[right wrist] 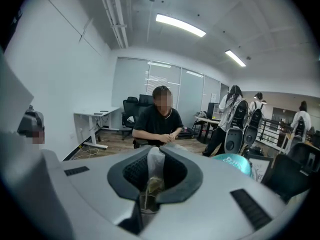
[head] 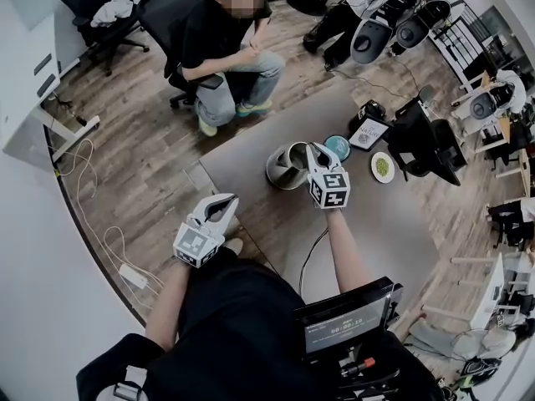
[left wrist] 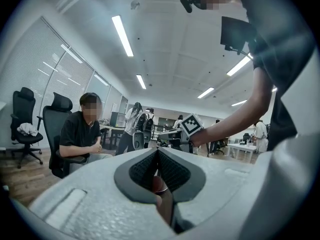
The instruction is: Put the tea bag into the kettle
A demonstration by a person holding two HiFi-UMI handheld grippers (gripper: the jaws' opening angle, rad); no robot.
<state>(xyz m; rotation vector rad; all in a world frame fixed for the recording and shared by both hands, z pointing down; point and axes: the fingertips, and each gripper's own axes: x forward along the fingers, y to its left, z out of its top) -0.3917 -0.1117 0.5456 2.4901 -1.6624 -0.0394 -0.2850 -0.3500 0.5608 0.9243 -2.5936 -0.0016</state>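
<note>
Tea bag (right wrist: 154, 168): it sits pinched between the dark ribbed pads of the right gripper (head: 315, 150), its pale paper standing up past the tips and its fuller part down between the pads; the jaws are all but pressed together on it. The left gripper (left wrist: 158, 157) has its jaws pressed together with nothing between the pads; it hangs near the person's body, off the near left edge of the table (head: 384, 224), well apart from the kettle (head: 287, 167).

What could go wrong, as a judgement: the bag is light and limp, so it may cling to a pad when the jaws part; released before the tips are squarely over the kettle's mouth, it would fall on the rim or the table; the kettle stands unsteadied, so a knock from the gripper could shift or tip it.

The head view alone shows the kettle's open top and the right gripper's tips at its near right rim, with a teal round thing (head: 338, 147) just beyond; the bag itself cannot be seen there. The right gripper view alone shows the bag and the grip on it; the kettle's mouth cannot be made out in it. The left gripper view shows only the right arm across the room.
</note>
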